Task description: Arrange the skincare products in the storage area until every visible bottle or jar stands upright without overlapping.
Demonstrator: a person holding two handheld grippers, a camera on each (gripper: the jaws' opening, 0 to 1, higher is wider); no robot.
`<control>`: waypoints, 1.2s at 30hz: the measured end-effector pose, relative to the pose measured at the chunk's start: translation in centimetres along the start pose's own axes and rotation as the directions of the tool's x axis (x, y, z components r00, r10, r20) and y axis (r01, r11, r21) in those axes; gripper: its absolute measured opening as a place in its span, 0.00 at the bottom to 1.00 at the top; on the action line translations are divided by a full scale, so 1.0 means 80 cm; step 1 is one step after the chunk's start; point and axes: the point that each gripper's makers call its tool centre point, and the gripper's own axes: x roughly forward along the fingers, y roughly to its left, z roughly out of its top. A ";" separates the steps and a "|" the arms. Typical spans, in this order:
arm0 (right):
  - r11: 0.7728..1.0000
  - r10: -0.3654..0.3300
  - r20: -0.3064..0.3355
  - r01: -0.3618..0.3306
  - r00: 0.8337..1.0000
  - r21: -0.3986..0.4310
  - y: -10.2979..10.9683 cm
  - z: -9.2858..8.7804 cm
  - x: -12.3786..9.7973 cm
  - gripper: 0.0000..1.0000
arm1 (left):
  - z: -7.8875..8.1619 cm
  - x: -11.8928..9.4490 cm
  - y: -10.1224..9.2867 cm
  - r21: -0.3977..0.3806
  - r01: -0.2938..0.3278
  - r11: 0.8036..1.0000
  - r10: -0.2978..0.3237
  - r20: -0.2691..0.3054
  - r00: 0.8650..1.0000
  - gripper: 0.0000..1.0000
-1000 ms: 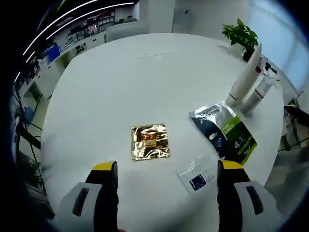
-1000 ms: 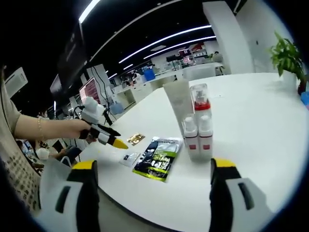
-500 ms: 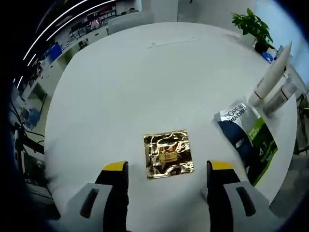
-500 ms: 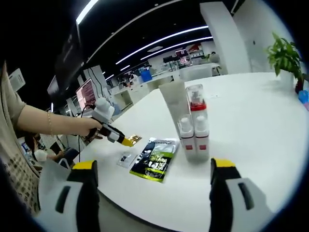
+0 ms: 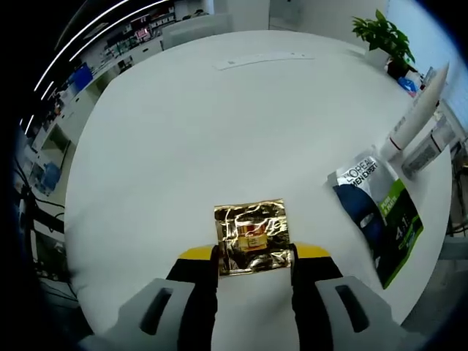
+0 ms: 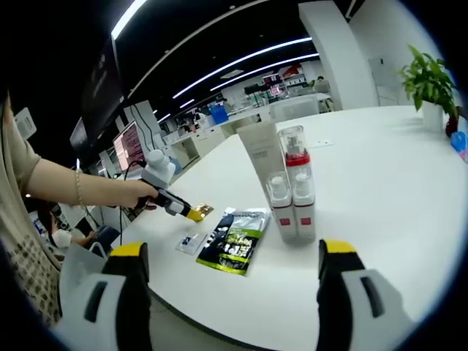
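A gold foil sachet lies flat on the white round table. My left gripper has its yellow-tipped jaws pressed against the sachet's two sides at its near edge. In the right gripper view a person's hand holds that left gripper beside the gold sachet. A white tube and red-banded pump bottles stand upright together. A green-and-black pouch and a small clear sachet lie flat nearby. My right gripper is open, off the table's edge, with nothing between its fingers.
A potted plant and a blue object sit at the far side of the table. The pouch, tube and bottles lie to the right of the left gripper. Desks and monitors fill the office behind.
My left gripper has moved forward onto the gold sachet and its jaws have narrowed from wide apart to touching the sachet's sides. The right gripper has barely moved.
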 end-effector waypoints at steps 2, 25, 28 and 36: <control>1.000 0.001 -0.001 -0.001 1.000 0.000 0.001 0.000 0.000 0.96 | 0.001 -0.001 0.000 -0.016 0.000 1.000 0.001 0.002 1.000 0.35; 1.000 0.005 0.016 -0.005 1.000 0.017 0.002 0.003 -0.001 0.95 | 0.013 -0.015 -0.046 -0.357 -0.099 0.929 0.140 0.089 0.986 0.34; 1.000 0.006 0.017 -0.006 1.000 0.019 0.002 0.004 -0.001 0.95 | 0.016 -0.015 -0.050 -0.374 -0.119 0.920 0.168 0.102 0.980 0.34; 1.000 0.007 0.017 -0.007 1.000 0.022 0.000 0.003 -0.001 0.95 | 0.000 0.008 -0.066 -0.342 -0.125 0.932 0.155 0.064 0.986 0.35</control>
